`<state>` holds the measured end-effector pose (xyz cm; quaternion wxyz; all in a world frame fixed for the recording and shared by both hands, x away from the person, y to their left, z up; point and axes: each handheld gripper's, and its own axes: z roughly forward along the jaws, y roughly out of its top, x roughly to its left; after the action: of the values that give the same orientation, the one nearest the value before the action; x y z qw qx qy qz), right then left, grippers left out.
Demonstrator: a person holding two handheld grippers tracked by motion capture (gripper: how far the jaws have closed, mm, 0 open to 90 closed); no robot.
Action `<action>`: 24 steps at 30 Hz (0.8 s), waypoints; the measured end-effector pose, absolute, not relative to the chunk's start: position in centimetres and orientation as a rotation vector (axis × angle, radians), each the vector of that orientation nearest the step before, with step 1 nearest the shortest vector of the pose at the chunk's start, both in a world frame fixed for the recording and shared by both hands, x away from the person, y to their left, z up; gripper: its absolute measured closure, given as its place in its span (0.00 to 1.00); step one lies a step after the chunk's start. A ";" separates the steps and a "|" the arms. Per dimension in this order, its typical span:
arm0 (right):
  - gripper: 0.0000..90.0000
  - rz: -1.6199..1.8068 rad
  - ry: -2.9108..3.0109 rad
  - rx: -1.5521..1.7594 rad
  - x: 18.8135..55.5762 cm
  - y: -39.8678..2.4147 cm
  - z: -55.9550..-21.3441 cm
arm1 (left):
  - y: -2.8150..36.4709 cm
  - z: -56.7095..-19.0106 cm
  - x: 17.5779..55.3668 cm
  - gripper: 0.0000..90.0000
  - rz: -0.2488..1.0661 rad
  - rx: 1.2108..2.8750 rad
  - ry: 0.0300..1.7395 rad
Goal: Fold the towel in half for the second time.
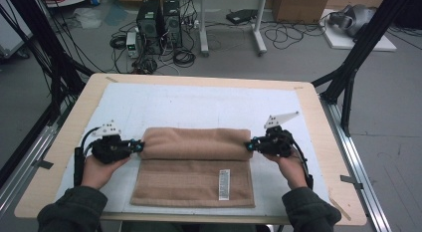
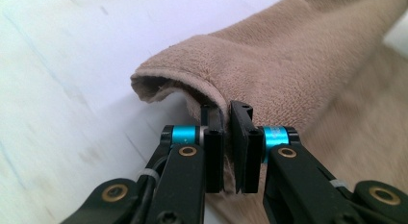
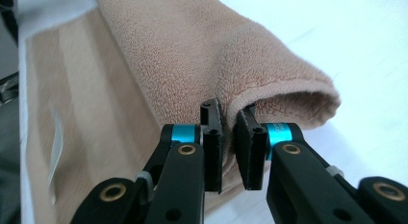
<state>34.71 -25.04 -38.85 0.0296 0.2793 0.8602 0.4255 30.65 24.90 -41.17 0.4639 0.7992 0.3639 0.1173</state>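
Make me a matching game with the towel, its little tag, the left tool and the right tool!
Things:
1. towel
2. tag
3. left tool
4. right tool

Descriptions:
A. white, on the flat near part of the towel
B. shut on the towel's right end
C. tan, its far part folded over towards the person
D. shut on the towel's left end

Pairs: 1-C, 2-A, 3-D, 4-B
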 end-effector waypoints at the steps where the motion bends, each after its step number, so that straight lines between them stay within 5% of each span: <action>1: 0.92 1.309 2.668 0.864 34.2 -25.1 -39.6 | 25.0 -41.6 30.2 0.93 0.278 1.980 0.894; 8: 0.87 1.291 2.700 0.894 33.1 -25.2 -43.0 | 25.5 -43.6 29.3 0.89 0.229 1.968 0.934; 13: 0.54 1.209 2.657 0.927 33.4 -25.7 -41.6 | 25.9 -42.7 29.4 0.68 0.273 1.985 0.948; 16: 0.46 1.185 2.622 0.926 33.7 -26.2 -40.2 | 26.3 -41.7 29.8 0.57 0.287 1.981 0.954; 24: 0.39 1.202 2.588 0.953 37.2 -24.4 -38.8 | 25.1 -40.0 34.2 0.50 0.326 1.991 0.989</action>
<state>37.23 -24.41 -38.79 0.0668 0.3160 0.8583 0.3987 34.24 25.05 -40.01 0.4327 0.7989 0.3968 0.1308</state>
